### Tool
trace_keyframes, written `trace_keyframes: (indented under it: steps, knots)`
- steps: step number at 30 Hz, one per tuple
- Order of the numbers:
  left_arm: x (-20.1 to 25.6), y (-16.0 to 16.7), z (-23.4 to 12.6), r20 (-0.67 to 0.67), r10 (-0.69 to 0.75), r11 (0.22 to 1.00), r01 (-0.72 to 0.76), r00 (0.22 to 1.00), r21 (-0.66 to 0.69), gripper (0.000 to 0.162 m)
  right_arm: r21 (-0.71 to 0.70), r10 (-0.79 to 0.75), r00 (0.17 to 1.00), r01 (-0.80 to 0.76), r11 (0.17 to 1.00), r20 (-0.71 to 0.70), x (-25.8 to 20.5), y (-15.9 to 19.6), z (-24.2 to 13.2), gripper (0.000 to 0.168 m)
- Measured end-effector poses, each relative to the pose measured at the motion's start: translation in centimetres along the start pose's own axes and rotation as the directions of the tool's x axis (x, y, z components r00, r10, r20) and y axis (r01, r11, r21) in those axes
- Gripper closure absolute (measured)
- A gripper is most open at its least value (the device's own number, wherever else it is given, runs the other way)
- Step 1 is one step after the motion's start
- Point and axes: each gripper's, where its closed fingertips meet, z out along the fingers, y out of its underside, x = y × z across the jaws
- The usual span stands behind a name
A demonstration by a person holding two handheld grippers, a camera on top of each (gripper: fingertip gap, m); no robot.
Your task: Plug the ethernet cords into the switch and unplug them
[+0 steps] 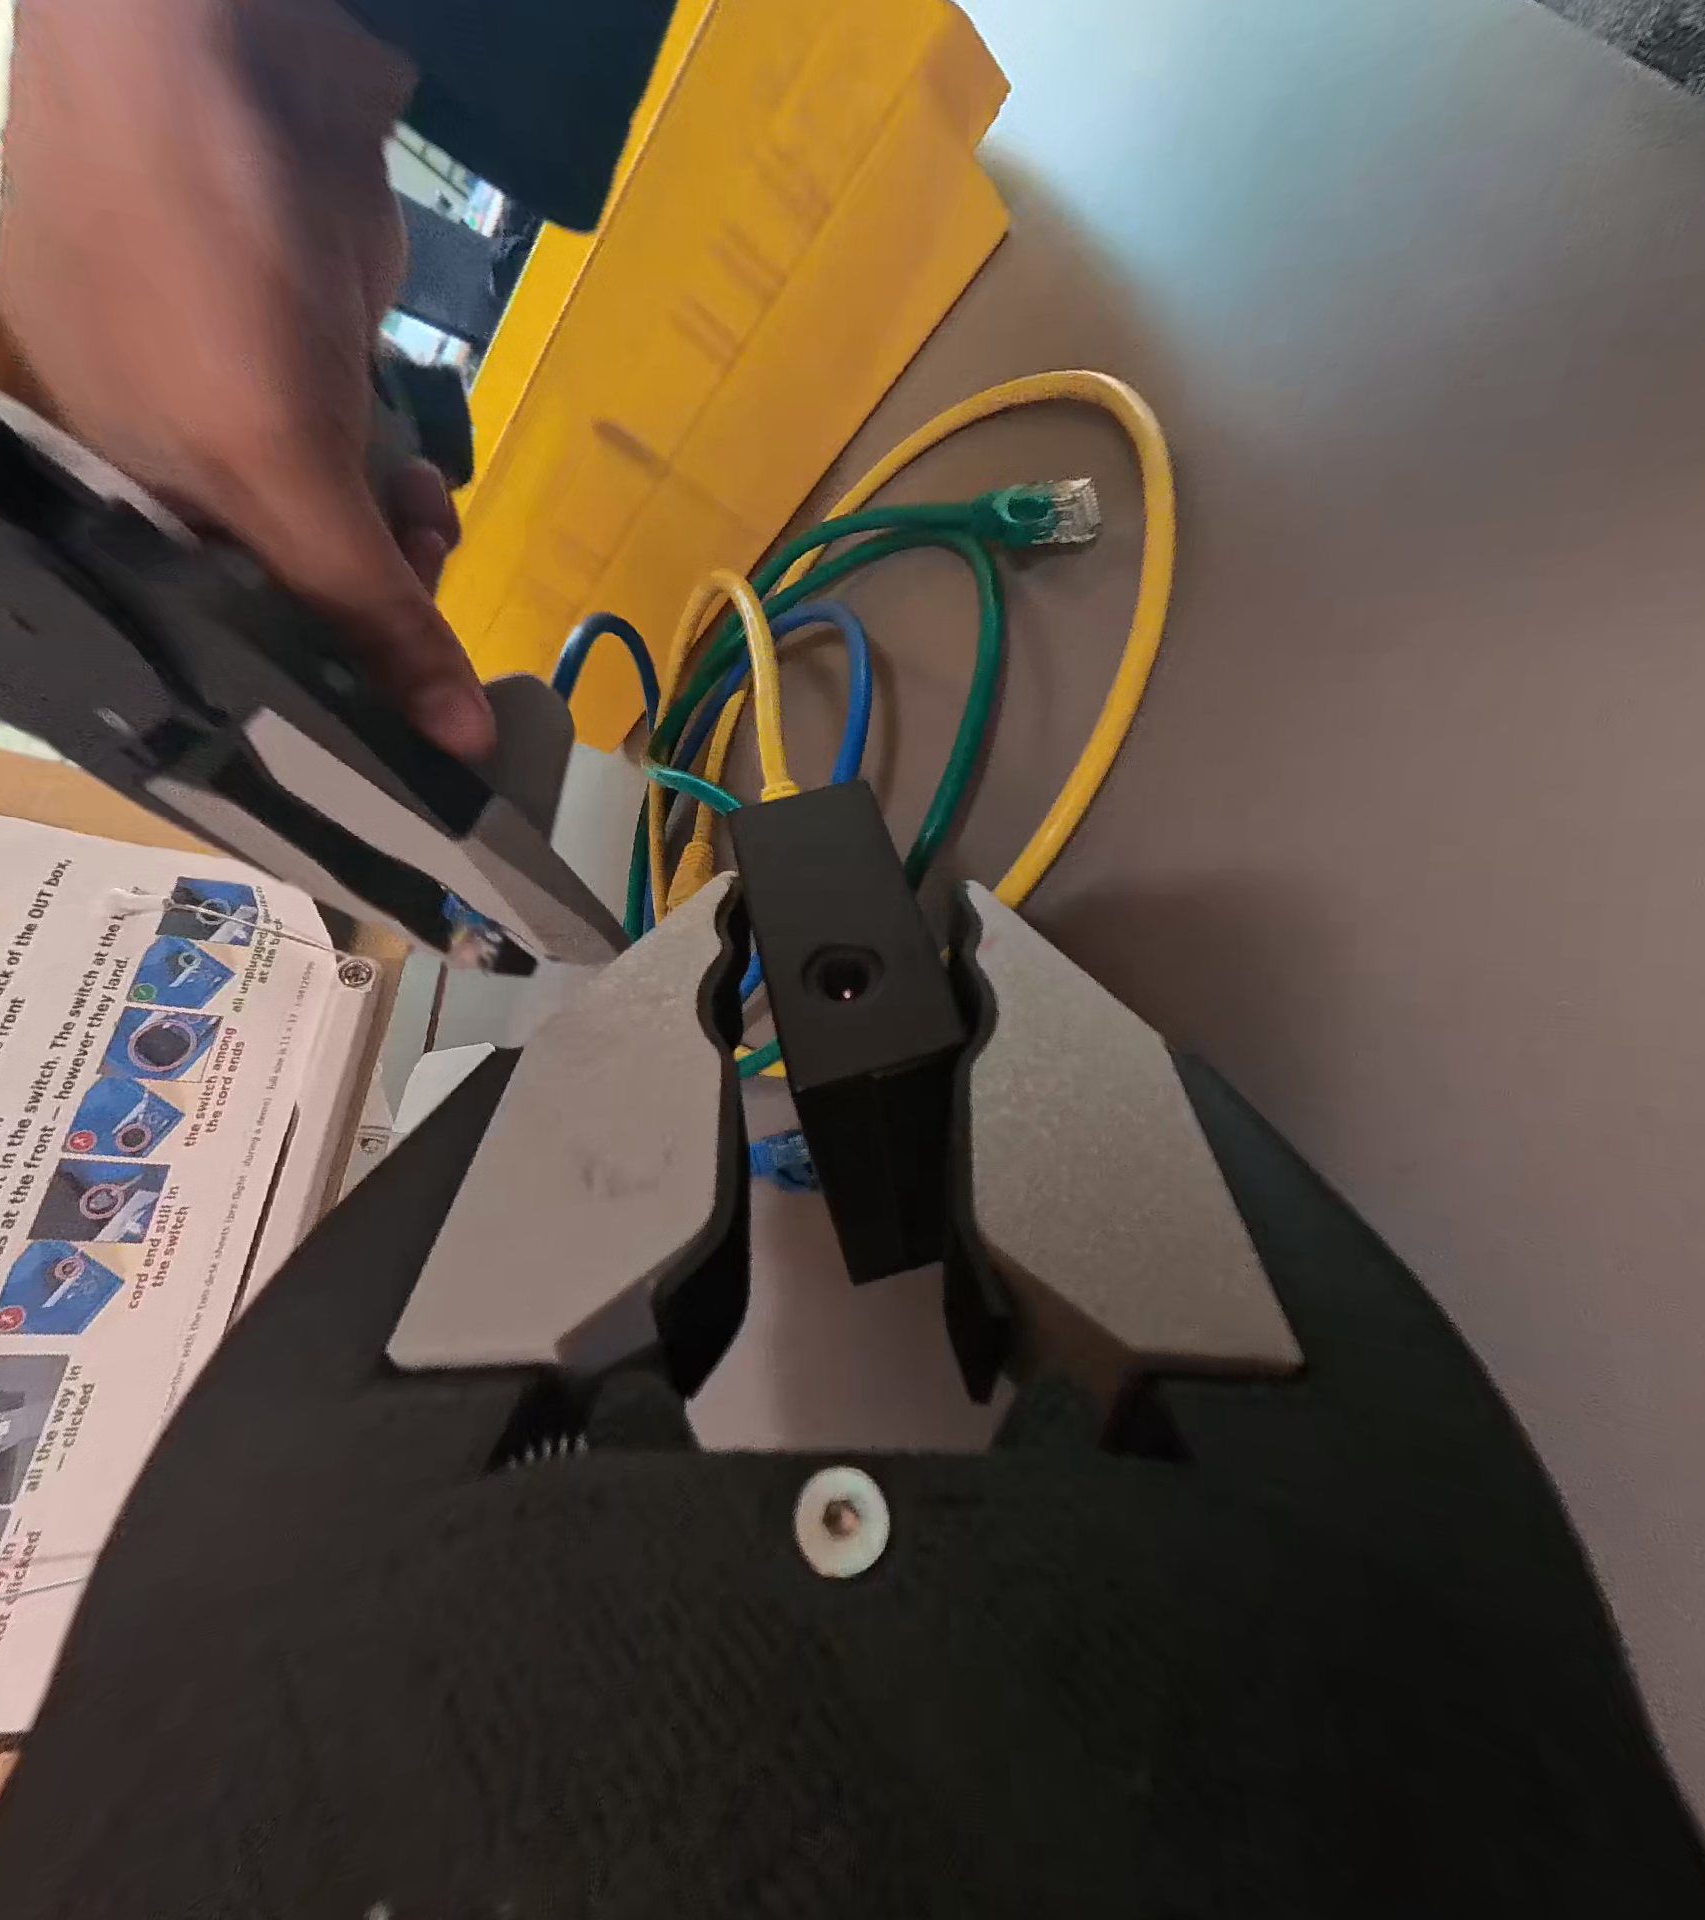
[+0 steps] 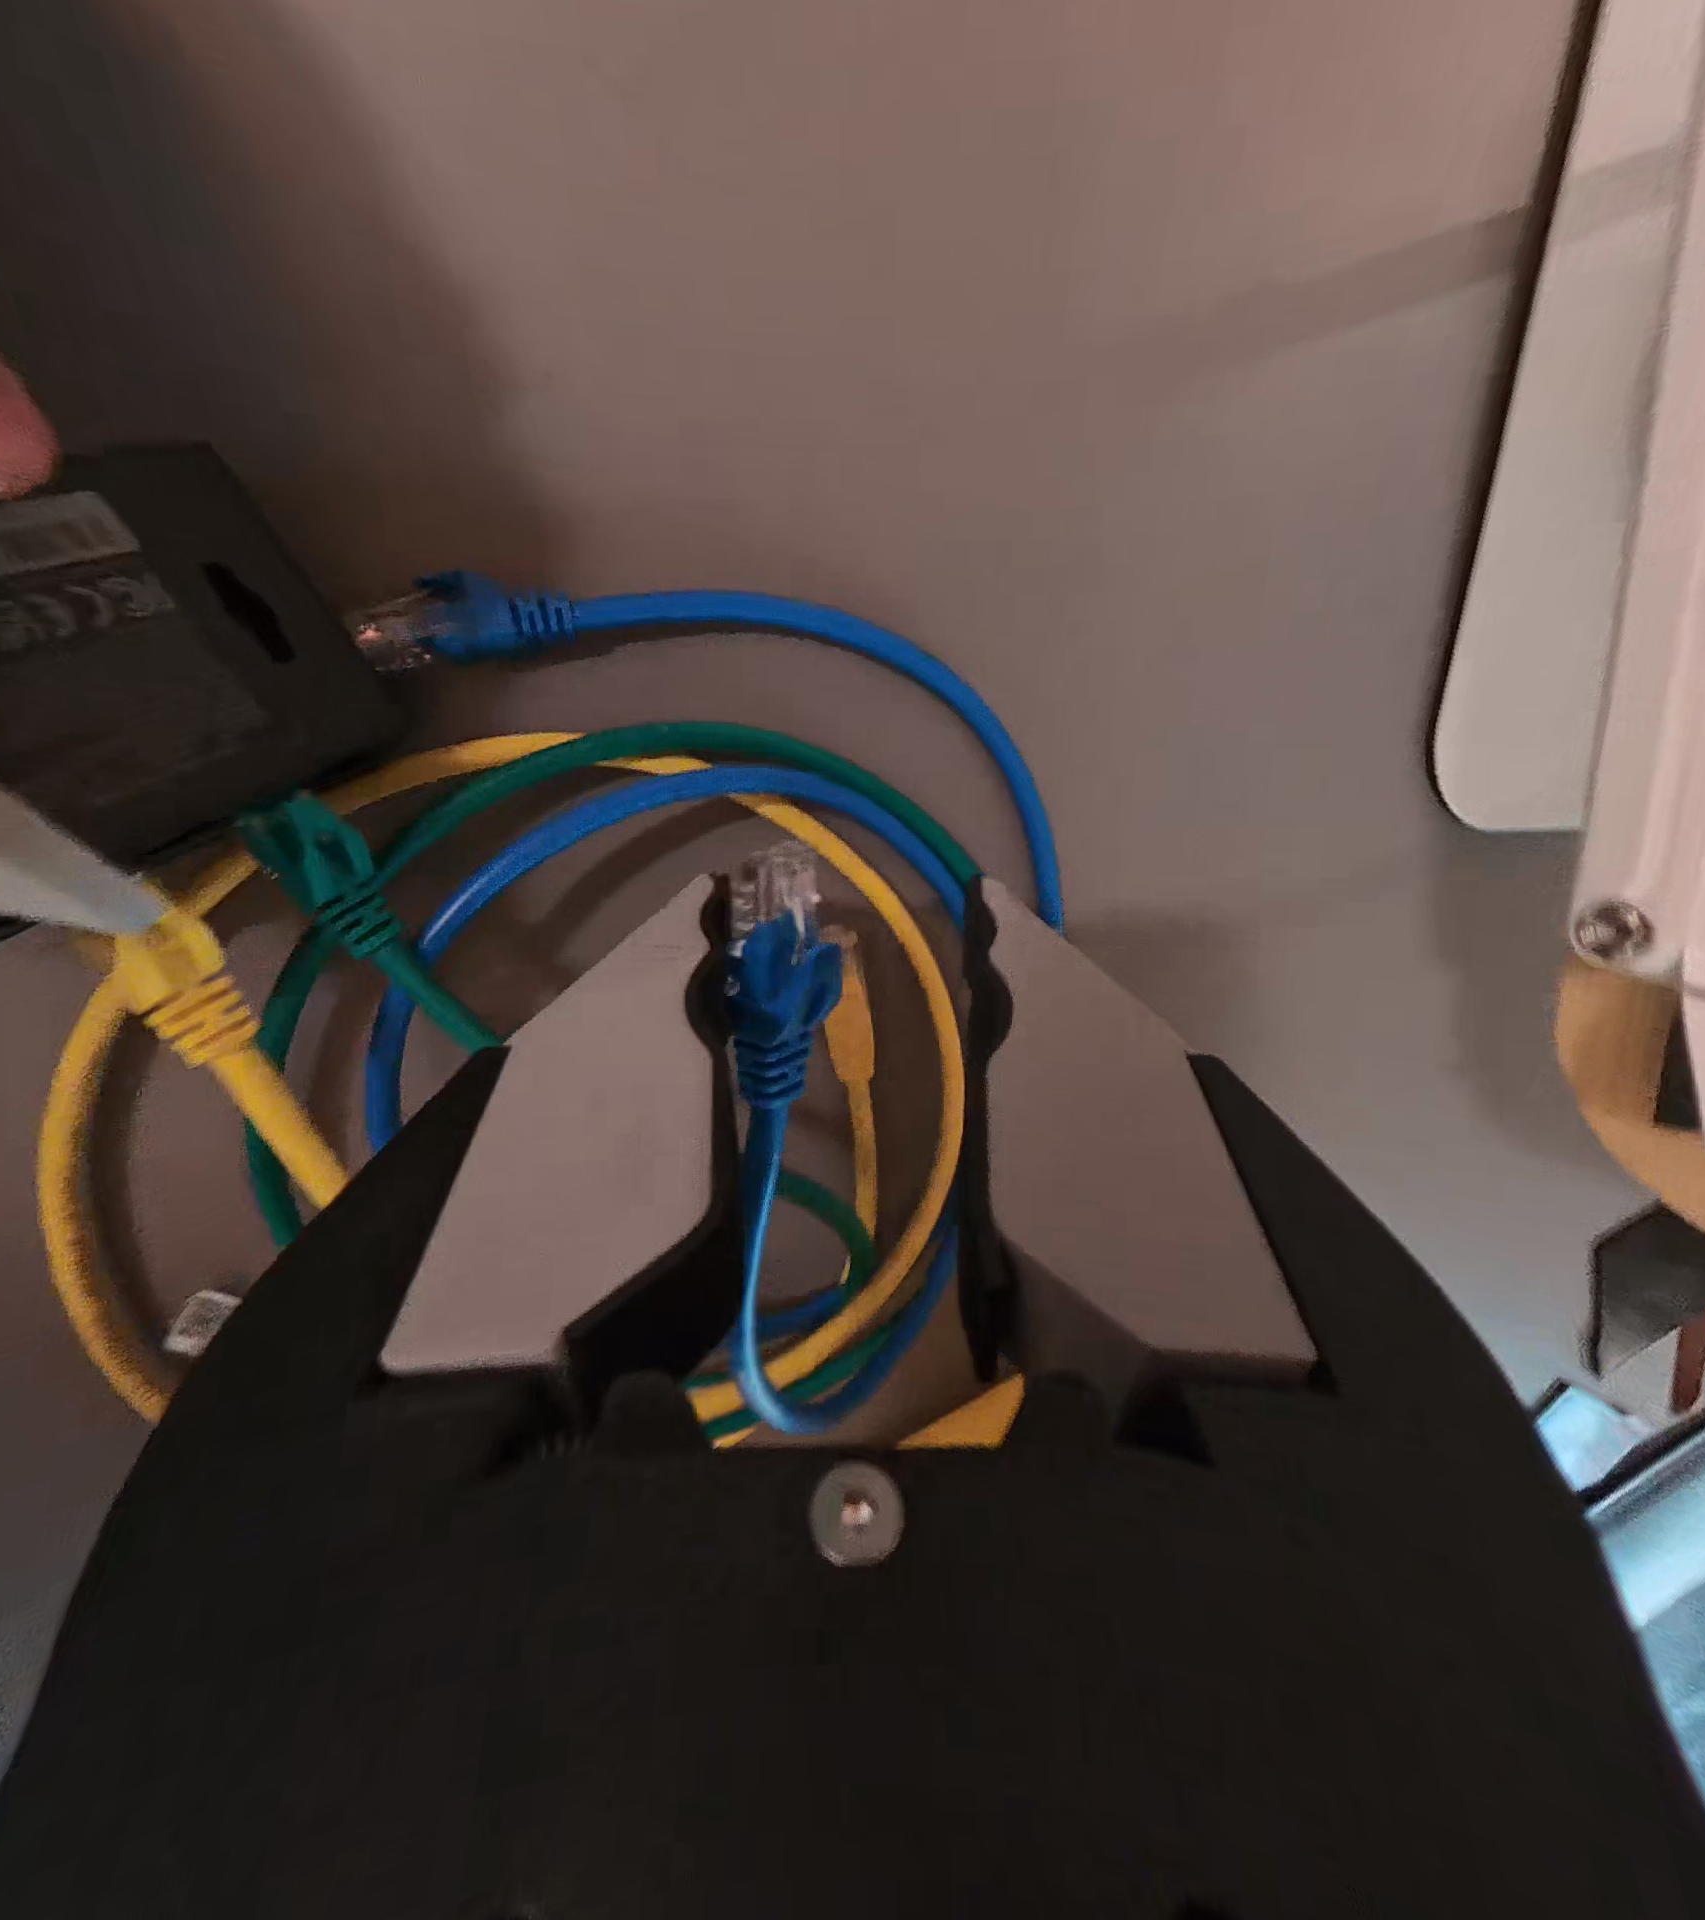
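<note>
In the left wrist view my left gripper (image 1: 848,925) is shut on the small black switch (image 1: 853,997), held tilted over the grey table. A yellow cord (image 1: 773,764) and a green cord (image 1: 708,795) run into its far end. The green cord's other plug (image 1: 1035,514) lies loose on the table. In the right wrist view my right gripper (image 2: 843,904) stands open. A blue plug (image 2: 775,987) sits between its fingers against the left one, pointing away. The blue cord's other plug (image 2: 458,623) lies beside the switch (image 2: 131,665). A loose yellow plug (image 2: 850,1039) lies under the gap.
A yellow bin (image 1: 754,312) stands behind the cords. An illustrated instruction sheet (image 1: 100,1143) lies at the left. A hand (image 1: 204,364) holds the right gripper close to the switch's left. A white box (image 2: 1679,520) and a round wooden edge (image 2: 1606,1101) stand at the right.
</note>
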Motion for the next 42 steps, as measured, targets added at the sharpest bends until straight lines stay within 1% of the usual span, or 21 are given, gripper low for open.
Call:
trace_keyframes:
  steps: [3, 6, 8, 10, 12, 14, 17, 20, 23, 25, 27, 29, 33, 35, 36, 38, 39, 40, 41, 42]
  knots:
    - [-0.2, 0.1, -0.2, 0.003, -0.009, 1.0, 0.009, 1.0, -0.001, 0.125, -0.034, -0.099, 0.995, 0.099, 0.995, 0.007, -0.4, -0.3, 1.5, 0.132]
    - [-0.1, 0.1, -0.2, -0.005, -0.007, 1.0, 0.007, 1.0, 0.001, 0.125, -0.06, -0.227, 0.974, 0.226, 0.972, -0.014, -0.6, -0.2, 2.5, 0.125]
    - [0.0, 0.0, -0.1, -0.011, -0.007, 1.0, 0.007, 1.0, 0.002, 0.126, -0.066, -0.289, 0.957, 0.286, 0.956, -0.034, -0.4, -0.3, 3.0, 0.132]
    - [0.1, 0.0, -0.1, -0.015, -0.004, 1.0, 0.004, 1.0, 0.002, 0.126, -0.026, -0.381, 0.924, 0.38, 0.924, -0.043, -0.8, -0.8, 3.4, 0.138]
    - [0.1, 0.0, -0.1, -0.015, -0.007, 1.0, 0.007, 1.0, 0.002, 0.126, -0.006, -0.494, 0.866, 0.495, 0.869, -0.077, -1.1, -1.0, 3.7, 0.141]
    - [0.1, 0.0, -0.1, -0.015, -0.013, 1.0, 0.013, 1.0, 0.003, 0.126, -0.001, -0.54, 0.837, 0.542, 0.84, -0.089, -1.4, -0.9, 4.0, 0.145]
    - [0.0, 0.0, -0.1, -0.015, -0.023, 1.0, 0.024, 1.0, 0.006, 0.126, 0.033, -0.559, 0.82, 0.566, 0.824, -0.121, -1.4, -1.2, 3.6, 0.15]
    - [0.0, 0.0, -0.1, -0.015, -0.029, 1.0, 0.029, 0.999, 0.008, 0.126, 0.091, -0.537, 0.836, 0.547, 0.832, -0.112, -1.6, -1.3, 2.5, 0.153]
    - [-0.1, 0.1, -0.1, -0.011, -0.029, 1.0, 0.029, 1.0, 0.007, 0.125, 0.135, -0.5, 0.845, 0.527, 0.839, -0.188, -0.4, -2.0, 0.2, 0.155]
    - [-0.1, 0.1, -0.1, -0.009, -0.032, 0.999, 0.032, 0.999, 0.007, 0.126, 0.201, -0.45, 0.87, 0.486, 0.851, -0.199, 0.0, -2.4, -1.6, 0.155]
    - [0.0, 0.1, -0.1, -0.013, -0.028, 1.0, 0.028, 1.0, 0.007, 0.126, 0.246, -0.426, 0.891, 0.453, 0.857, -0.155, -0.4, -2.4, -2.6, 0.154]
    - [0.1, 0.0, -0.1, -0.019, -0.023, 1.0, 0.023, 1.0, 0.008, 0.126, 0.24, -0.449, 0.891, 0.453, 0.859, -0.075, -1.7, -1.7, -2.3, 0.153]
    - [0.2, -0.1, -0.1, -0.02, -0.018, 1.0, 0.018, 1.0, 0.01, 0.126, 0.151, -0.527, 0.849, 0.517, 0.842, 0.033, -4.1, -0.2, -0.5, 0.15]
    - [0.2, 0.0, -0.1, -0.018, -0.018, 1.0, 0.018, 1.0, 0.012, 0.126, 0.098, -0.529, 0.842, 0.521, 0.848, 0.102, -4.9, 0.7, 0.3, 0.146]
    - [0.2, 0.0, -0.1, -0.019, -0.017, 1.0, 0.017, 1.0, 0.012, 0.126, 0.064, -0.487, 0.861, 0.483, 0.873, 0.144, -5.1, 1.1, 0.6, 0.147]
    - [0.2, 0.0, 0.0, -0.02, -0.014, 1.0, 0.014, 1.0, 0.009, 0.126, -0.033, -0.307, 0.93, 0.32, 0.947, 0.203, -4.5, 1.6, 1.2, 0.145]
    - [0.3, 0.0, 0.0, -0.021, -0.011, 1.0, 0.011, 1.0, 0.008, 0.126, -0.071, -0.217, 0.949, 0.239, 0.968, 0.231, -4.2, 1.8, 1.3, 0.136]
    - [0.3, 0.0, 0.0, -0.023, -0.008, 1.0, 0.008, 1.0, 0.007, 0.126, -0.079, -0.145, 0.956, 0.17, 0.982, 0.254, -4.1, 1.6, 1.2, 0.123]
    - [0.3, 0.0, 0.0, -0.022, -0.001, 1.0, 0.002, 1.0, 0.005, 0.126, -0.073, -0.092, 0.96, 0.115, 0.991, 0.263, -3.9, 1.3, 1.1, 0.119]
    - [0.3, 0.0, 0.0, -0.022, 0.004, 1.0, -0.004, 1.0, 0.003, 0.126, -0.066, -0.06, 0.959, 0.081, 0.995, 0.276, -3.9, 1.1, 0.9, 0.121]
